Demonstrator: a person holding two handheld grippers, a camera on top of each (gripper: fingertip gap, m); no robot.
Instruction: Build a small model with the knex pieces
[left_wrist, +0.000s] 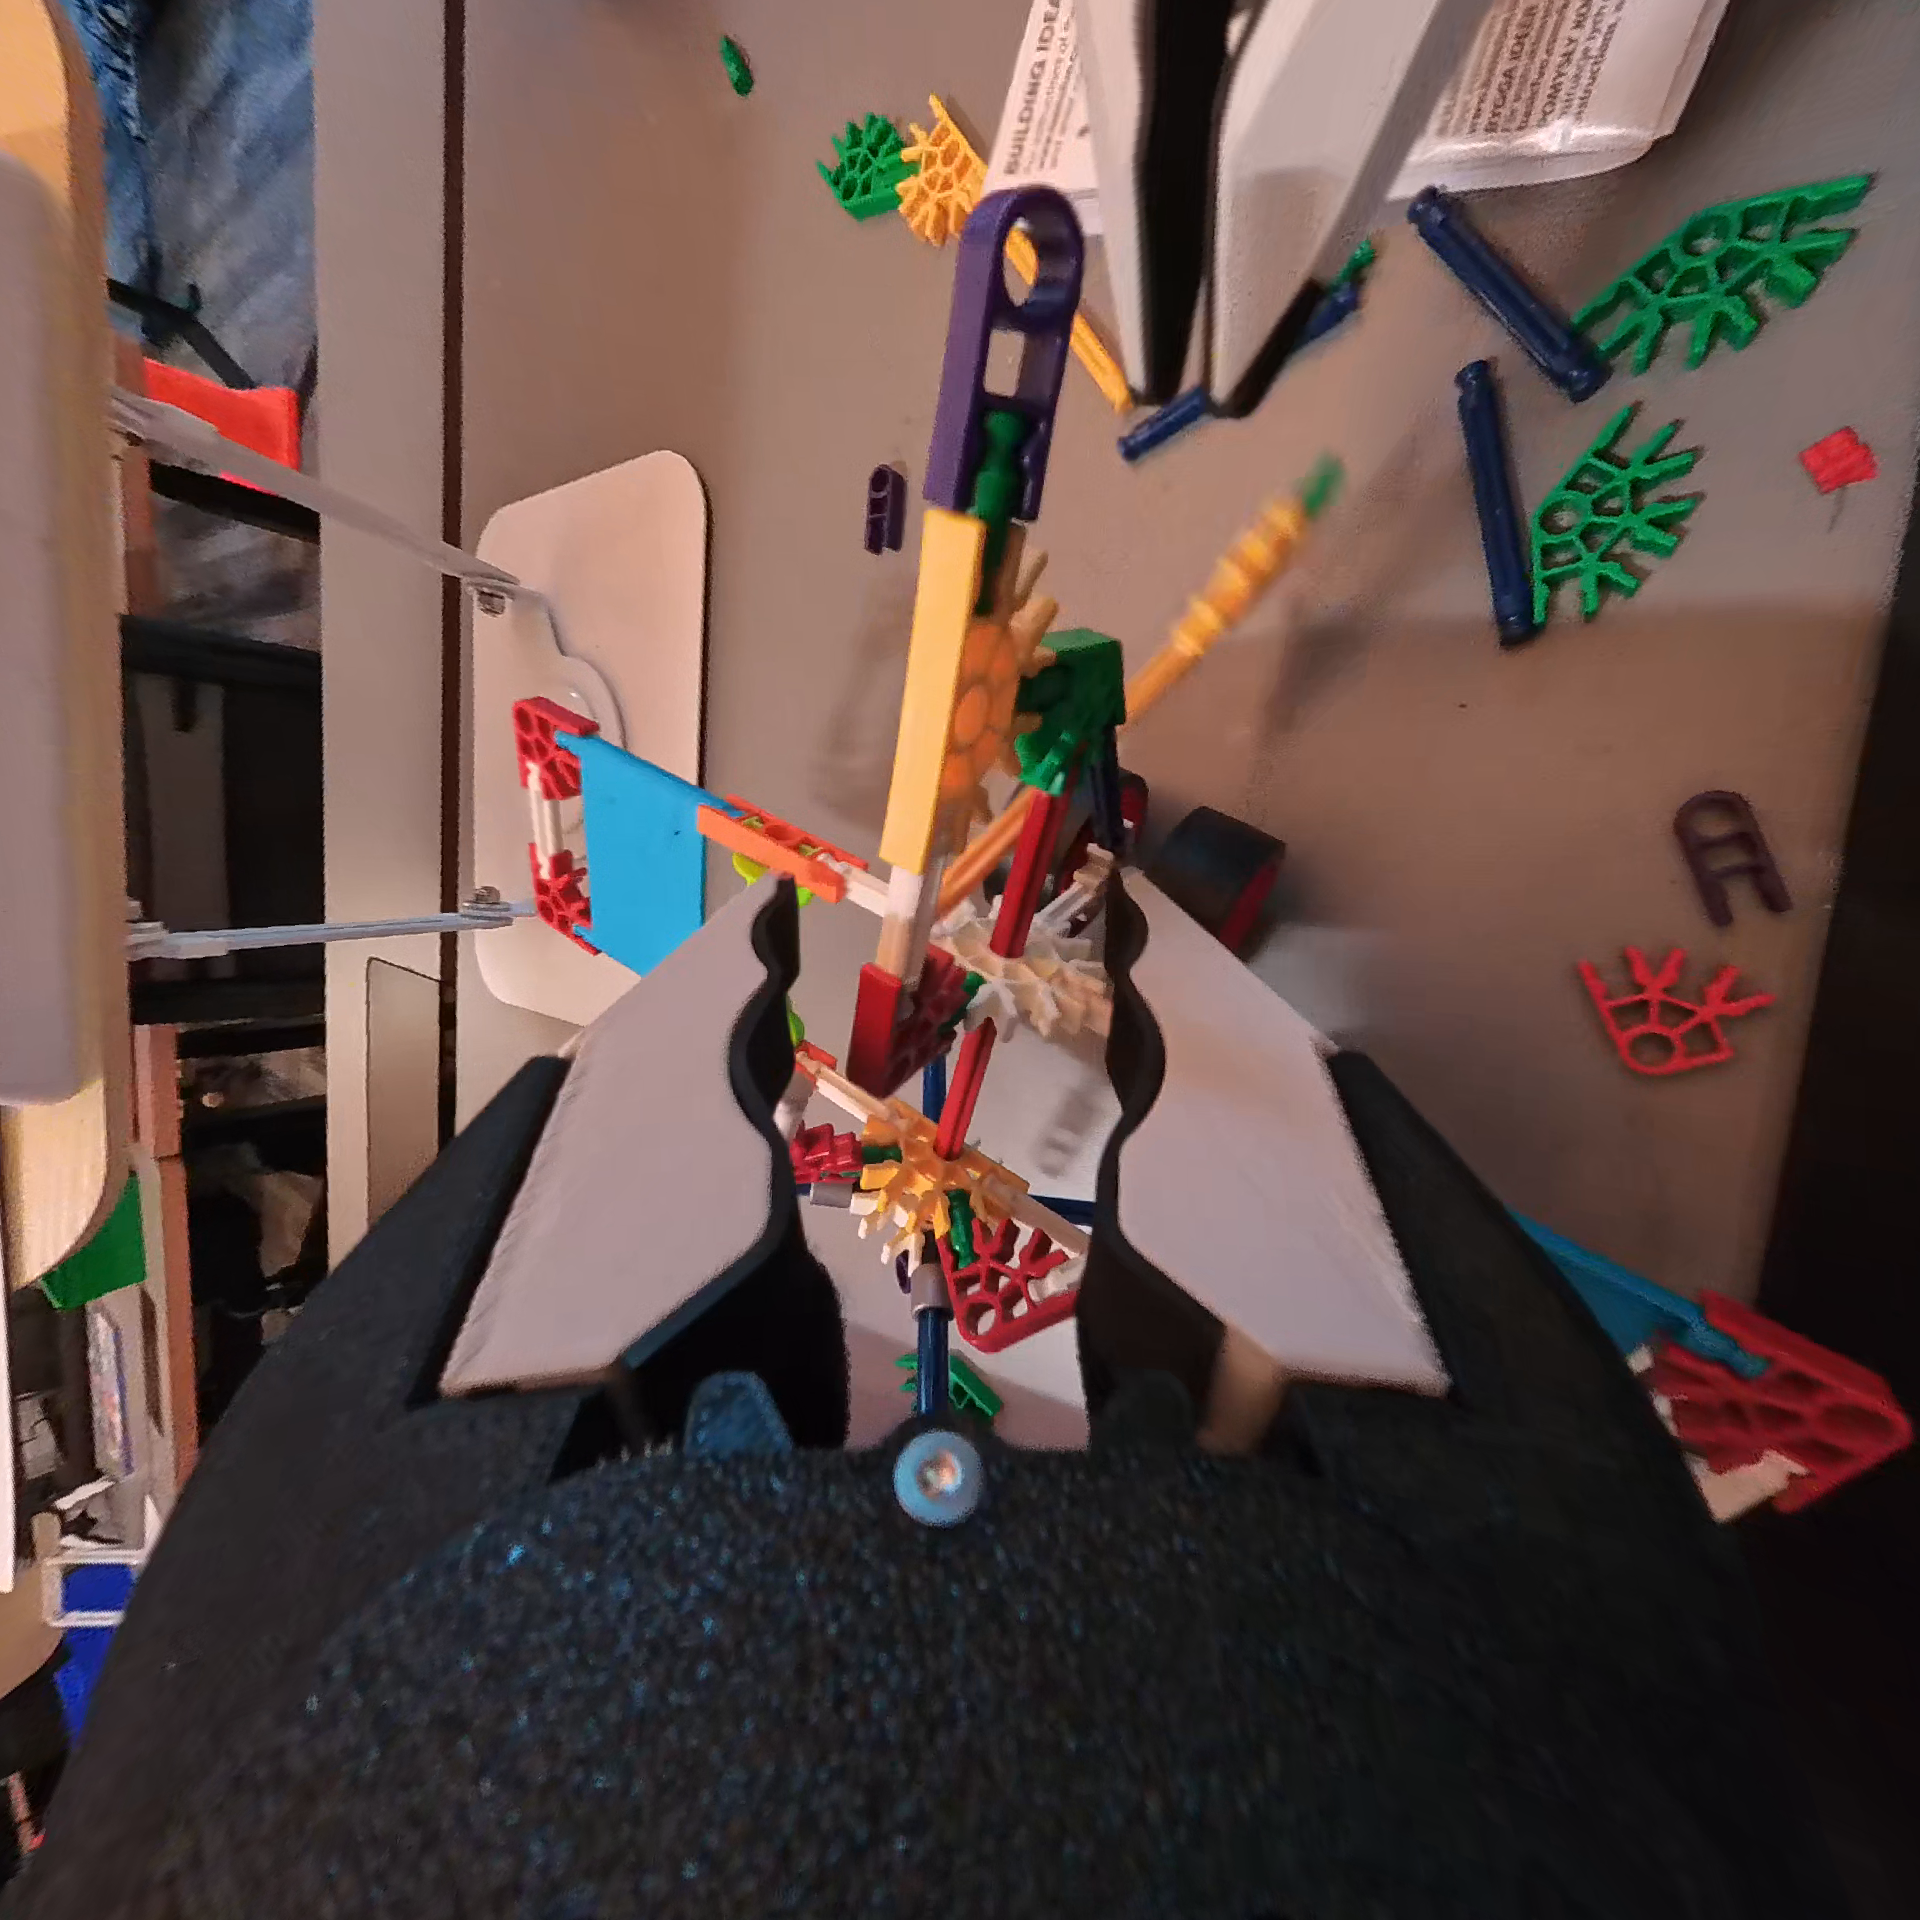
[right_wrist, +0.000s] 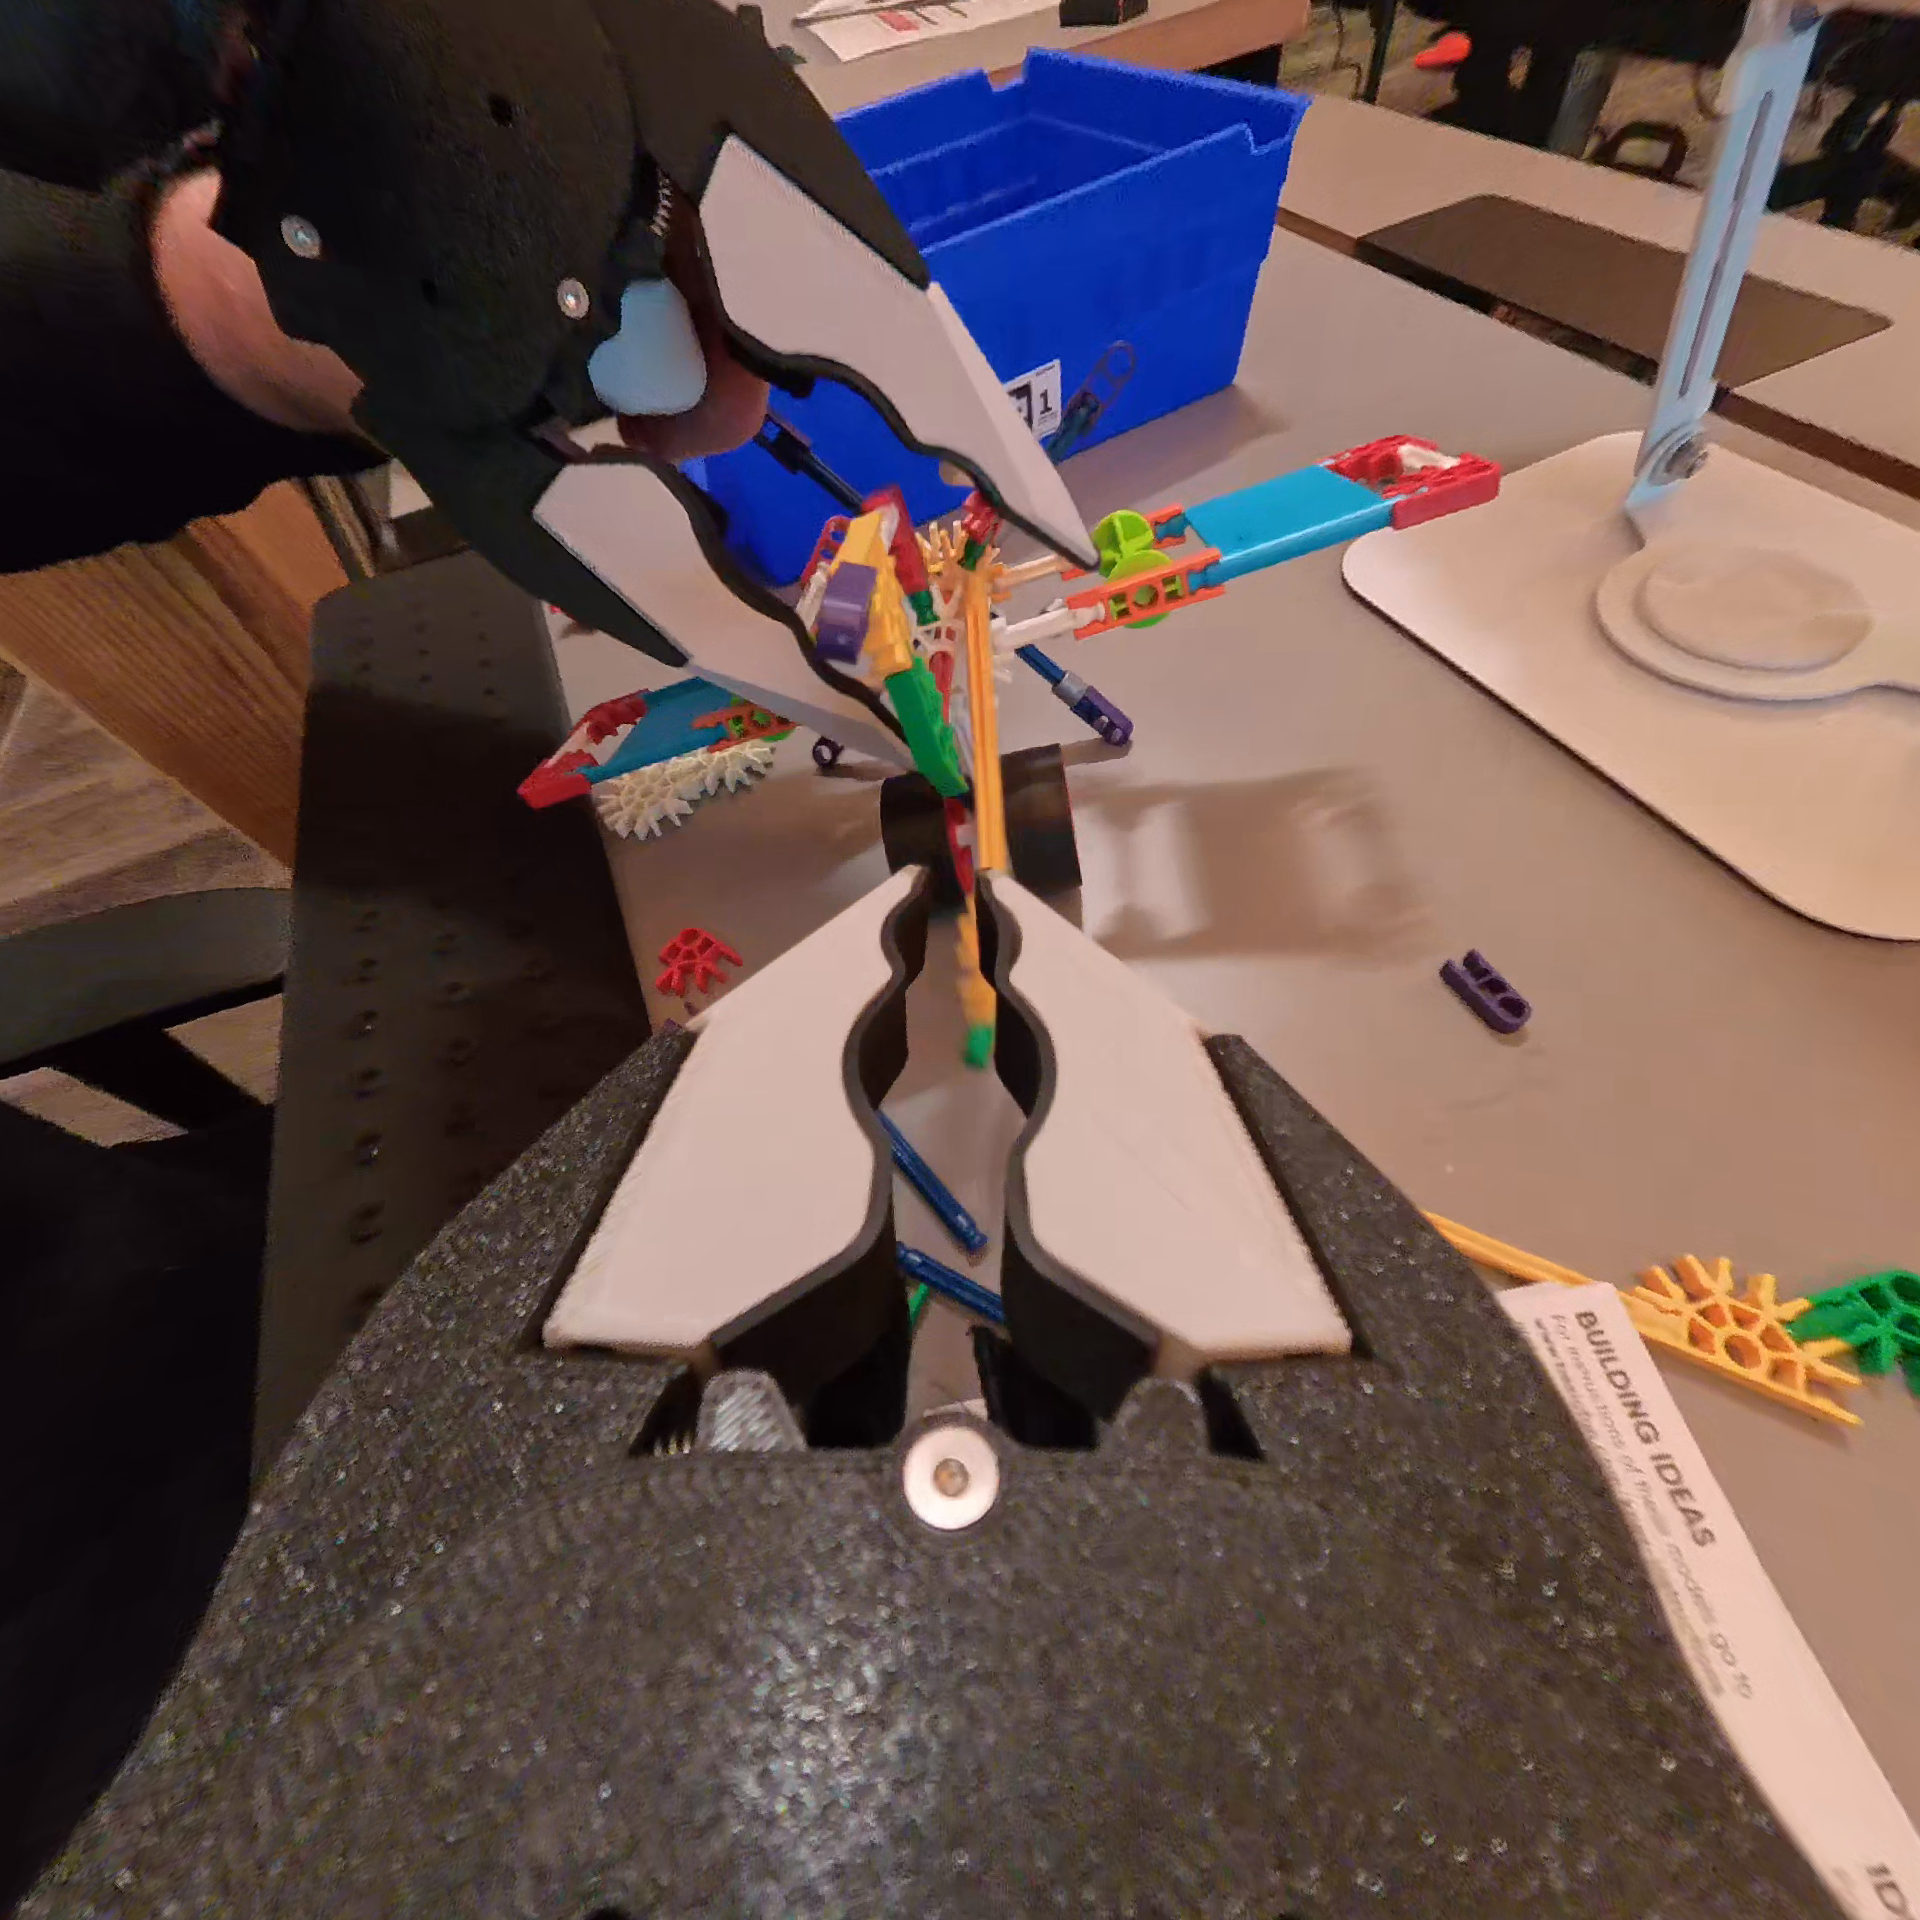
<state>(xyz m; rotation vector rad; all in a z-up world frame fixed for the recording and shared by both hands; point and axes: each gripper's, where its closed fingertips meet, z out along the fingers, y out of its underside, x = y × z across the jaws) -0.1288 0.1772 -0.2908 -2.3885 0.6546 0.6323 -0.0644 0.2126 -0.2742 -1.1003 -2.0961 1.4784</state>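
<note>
Plastic rods and snowflake connectors, snapped into a many-coloured toy model (left_wrist: 966, 997), fill the gap of my left tongs (left_wrist: 951, 904) in the left wrist view; the fingers stand spread on either side of its core, though I cannot tell whether either pad presses it. The model's tall spine, a yellow flat panel topped by a purple slotted clip (left_wrist: 1003, 353), runs straight away from me along the fingers. A yellow ribbed rod (left_wrist: 1216, 597) slants off up and right, toward my right tongs (left_wrist: 1195, 384) at the top edge. Loose green fan connectors (left_wrist: 1605, 520) and dark blue rods (left_wrist: 1491, 499) lie on the grey desk (left_wrist: 1455, 831) to the right. In the right wrist view, my right tongs (right_wrist: 954, 883) are nearly pressed together, pinching that same yellow rod (right_wrist: 982, 790), whose long axis runs forward and slightly up from the tips into the model (right_wrist: 935, 623). My left tongs (right_wrist: 987, 655) come in from the upper left, straddling the model. A blue plastic bin (right_wrist: 1091, 239) stands behind, a white lamp base (right_wrist: 1662, 675) to the right, well apart.
</note>
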